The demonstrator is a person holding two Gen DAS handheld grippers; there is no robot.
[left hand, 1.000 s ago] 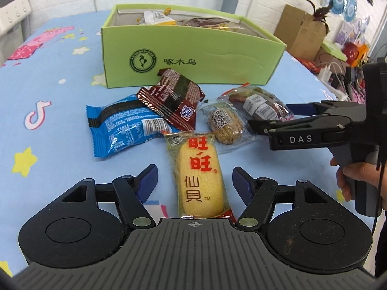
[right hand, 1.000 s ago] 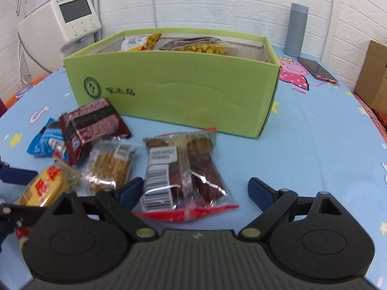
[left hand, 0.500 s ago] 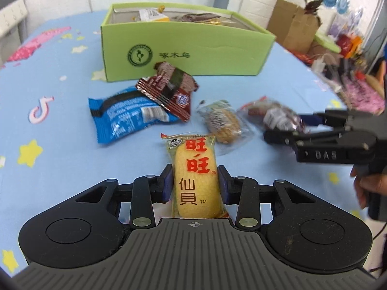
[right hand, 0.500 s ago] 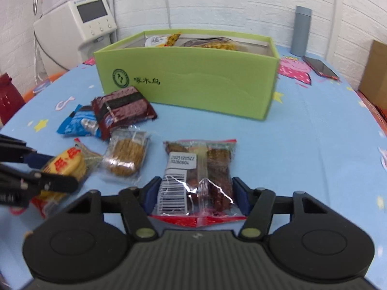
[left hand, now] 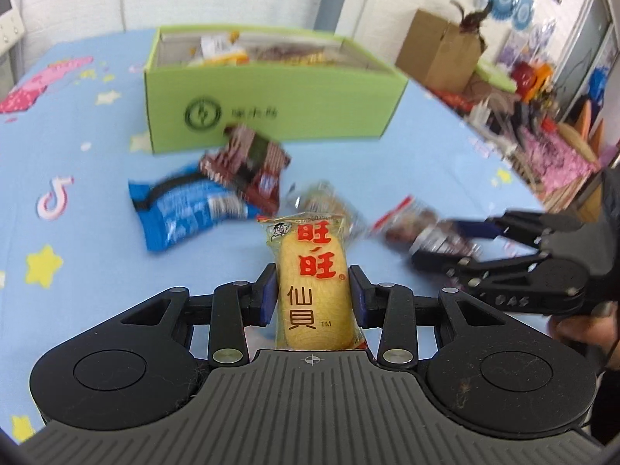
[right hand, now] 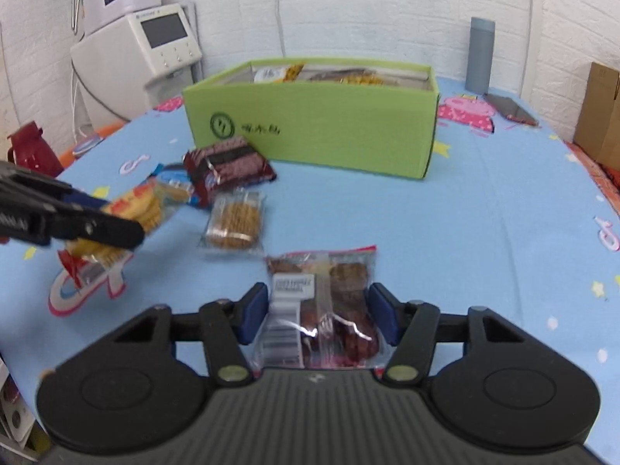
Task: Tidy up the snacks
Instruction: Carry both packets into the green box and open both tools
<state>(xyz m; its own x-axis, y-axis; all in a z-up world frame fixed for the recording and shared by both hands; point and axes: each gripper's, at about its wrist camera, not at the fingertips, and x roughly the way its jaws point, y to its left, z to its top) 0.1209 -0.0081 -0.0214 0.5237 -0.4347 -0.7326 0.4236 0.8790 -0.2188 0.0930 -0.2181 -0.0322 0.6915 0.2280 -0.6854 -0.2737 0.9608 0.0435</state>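
Our left tongs (left hand: 313, 297) grip the yellow rice cracker pack (left hand: 312, 279) by its sides; our right tongs (right hand: 317, 317) pinch the clear meat snack bag (right hand: 323, 310). Both seem light, crinkly and fragile. The green box (left hand: 271, 104) waits at 12 o'clock.

Both grippers, open a second ago, now clamp and lift packets: left gripper (left hand: 313, 297) the yellow rice-cracker packet (left hand: 312, 285), right gripper (right hand: 317, 317) the clear red-edged snack bag (right hand: 323, 310).

right gripper (right hand: 318, 319) clamps red-edged snack packet (right hand: 323, 310) | green box (right hand: 314, 124) beyond | left gripper (right hand: 128, 228) grips rice cracker (right hand: 135, 205)
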